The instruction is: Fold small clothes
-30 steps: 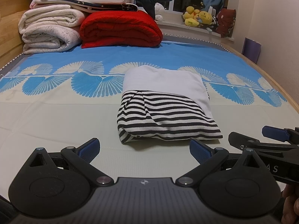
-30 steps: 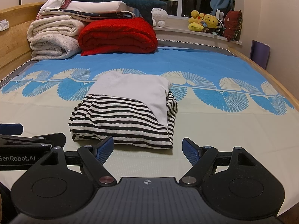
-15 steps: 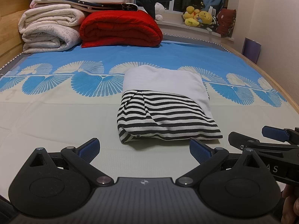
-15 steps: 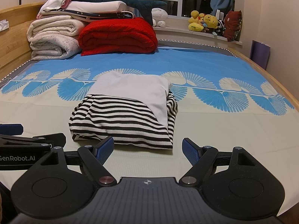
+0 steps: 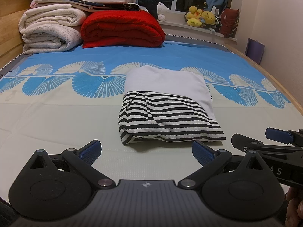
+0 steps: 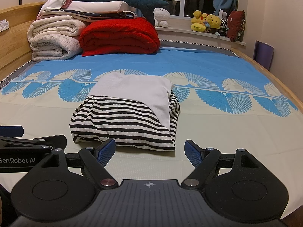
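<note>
Nothing has shifted on the bed [image 5: 56,113] over the last second: the striped-and-white garment [image 5: 166,109] lies folded mid-mattress, which suggests this fold is finished. The left claw [image 5: 146,150] and right claw [image 6: 149,150] stay spread wide, empty, just short of its near edge.

1. A folded garment [image 5: 166,111] lies on the bed sheet as a compact, roughly rectangular bundle.
2. Its near part is black-and-white striped knit; a plain white panel covers the far part and runs down the right side.
3. The near edge is a rounded fold resting flat on the cream part of the sheet.
4. In the right wrist view the garment [image 6: 128,113] shows stacked striped layers along its right edge.
</note>
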{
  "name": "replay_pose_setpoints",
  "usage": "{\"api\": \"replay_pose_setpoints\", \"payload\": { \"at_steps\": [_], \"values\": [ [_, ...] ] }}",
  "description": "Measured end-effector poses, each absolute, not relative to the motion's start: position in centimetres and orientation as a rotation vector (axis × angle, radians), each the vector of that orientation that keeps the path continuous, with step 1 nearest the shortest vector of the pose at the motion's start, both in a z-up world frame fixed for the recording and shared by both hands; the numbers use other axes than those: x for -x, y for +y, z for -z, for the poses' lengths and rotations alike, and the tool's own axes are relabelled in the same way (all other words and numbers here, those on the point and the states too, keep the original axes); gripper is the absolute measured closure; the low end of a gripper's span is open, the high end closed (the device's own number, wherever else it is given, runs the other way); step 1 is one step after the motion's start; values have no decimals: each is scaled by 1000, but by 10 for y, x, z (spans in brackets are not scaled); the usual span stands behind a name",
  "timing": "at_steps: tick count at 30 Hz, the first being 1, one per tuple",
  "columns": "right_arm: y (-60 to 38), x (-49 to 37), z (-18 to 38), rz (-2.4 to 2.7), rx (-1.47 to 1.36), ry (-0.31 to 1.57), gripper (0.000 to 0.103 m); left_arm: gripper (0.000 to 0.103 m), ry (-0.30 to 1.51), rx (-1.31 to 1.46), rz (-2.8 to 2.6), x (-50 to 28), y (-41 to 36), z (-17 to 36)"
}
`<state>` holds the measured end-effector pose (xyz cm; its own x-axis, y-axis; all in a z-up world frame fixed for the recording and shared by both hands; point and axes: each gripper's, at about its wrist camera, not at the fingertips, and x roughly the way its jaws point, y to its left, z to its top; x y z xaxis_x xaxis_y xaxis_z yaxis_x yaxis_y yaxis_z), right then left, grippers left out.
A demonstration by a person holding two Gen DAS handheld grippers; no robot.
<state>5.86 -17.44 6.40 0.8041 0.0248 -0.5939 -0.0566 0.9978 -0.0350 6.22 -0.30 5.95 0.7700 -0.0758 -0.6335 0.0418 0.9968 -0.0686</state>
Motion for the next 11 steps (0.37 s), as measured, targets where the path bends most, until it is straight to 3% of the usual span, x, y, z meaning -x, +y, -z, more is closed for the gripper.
{"api": "replay_pose_setpoints", "payload": {
  "at_steps": [11],
  "values": [
    [-174,-59,-64,-44,52,636,22,1,692,56,63,-61,-4,-59]
  ]
}}
